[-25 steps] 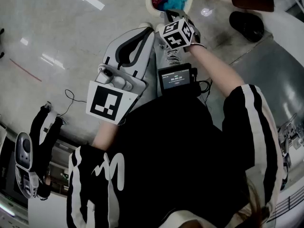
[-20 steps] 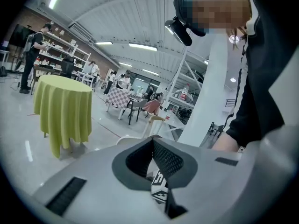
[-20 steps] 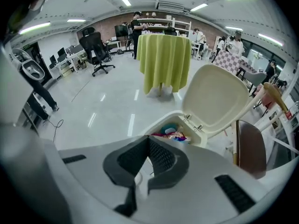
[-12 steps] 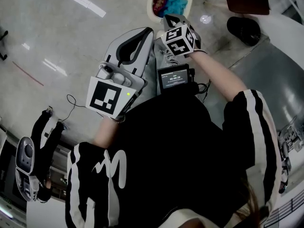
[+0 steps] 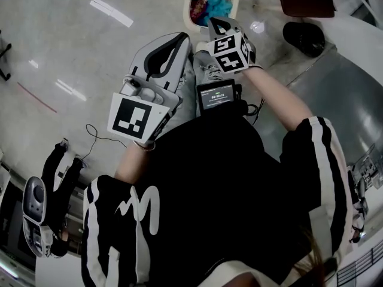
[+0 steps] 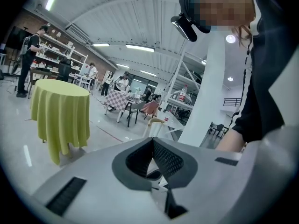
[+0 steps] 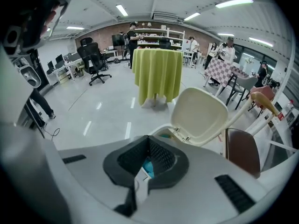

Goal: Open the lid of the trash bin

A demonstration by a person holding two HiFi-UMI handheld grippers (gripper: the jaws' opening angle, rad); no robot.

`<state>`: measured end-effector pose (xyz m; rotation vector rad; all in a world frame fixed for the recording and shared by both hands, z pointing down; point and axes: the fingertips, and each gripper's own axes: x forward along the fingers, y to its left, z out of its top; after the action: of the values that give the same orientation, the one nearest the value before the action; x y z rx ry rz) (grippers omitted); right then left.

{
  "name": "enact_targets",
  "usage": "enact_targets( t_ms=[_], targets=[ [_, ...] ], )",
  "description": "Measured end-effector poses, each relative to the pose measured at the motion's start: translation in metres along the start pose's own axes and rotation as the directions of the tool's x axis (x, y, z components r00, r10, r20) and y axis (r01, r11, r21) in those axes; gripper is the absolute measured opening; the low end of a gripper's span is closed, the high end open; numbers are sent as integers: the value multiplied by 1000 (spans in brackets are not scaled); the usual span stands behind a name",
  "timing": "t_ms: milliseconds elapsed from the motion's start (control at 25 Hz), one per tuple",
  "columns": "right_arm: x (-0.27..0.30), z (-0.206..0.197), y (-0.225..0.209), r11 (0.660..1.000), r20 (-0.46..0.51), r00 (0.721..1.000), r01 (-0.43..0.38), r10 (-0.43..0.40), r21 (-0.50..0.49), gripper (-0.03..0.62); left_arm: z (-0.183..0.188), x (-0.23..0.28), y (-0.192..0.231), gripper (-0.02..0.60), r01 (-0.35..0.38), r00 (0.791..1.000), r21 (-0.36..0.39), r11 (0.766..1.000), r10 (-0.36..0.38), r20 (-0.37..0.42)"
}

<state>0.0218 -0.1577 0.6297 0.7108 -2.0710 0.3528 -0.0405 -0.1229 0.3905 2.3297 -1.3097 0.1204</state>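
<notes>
trash bin [image 5: 187, 8] 1 | lid [image 7: 201, 115] 1 | left hand-held gripper [image 6: 152, 141], right hand-held gripper [image 7: 148, 139]: 2 | yellow-draped table [image 7: 157, 73] 1

Black top [image 5: 227, 187], white-striped sleeves [image 5: 326, 157]

Trash bin [image 5: 188, 9] runs off the top edge; right gripper [image 5: 220, 24] covers its near rim, contents too jumbled to name.

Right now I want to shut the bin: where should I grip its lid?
Probably the free top edge of the lid, coming from above: it stands open and upright, hinged at the far rim of the bin.
</notes>
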Motion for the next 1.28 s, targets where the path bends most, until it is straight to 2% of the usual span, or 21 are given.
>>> enact_targets(
  t_ms=[480, 680, 1280],
  targets=[
    [-39, 23, -22, 996, 76, 995, 55, -60, 71, 3, 14, 0, -15, 8, 32, 999, 51, 998, -32, -1],
    [-55, 35, -32, 991, 114, 991, 57, -71, 122, 3, 19, 5, -17, 8, 45, 999, 67, 997, -45, -3],
    [-102, 64, -33, 982, 220, 970, 67, -105, 174, 3, 34, -1, -30, 8, 61, 998, 115, 992, -64, 18]
  ],
)
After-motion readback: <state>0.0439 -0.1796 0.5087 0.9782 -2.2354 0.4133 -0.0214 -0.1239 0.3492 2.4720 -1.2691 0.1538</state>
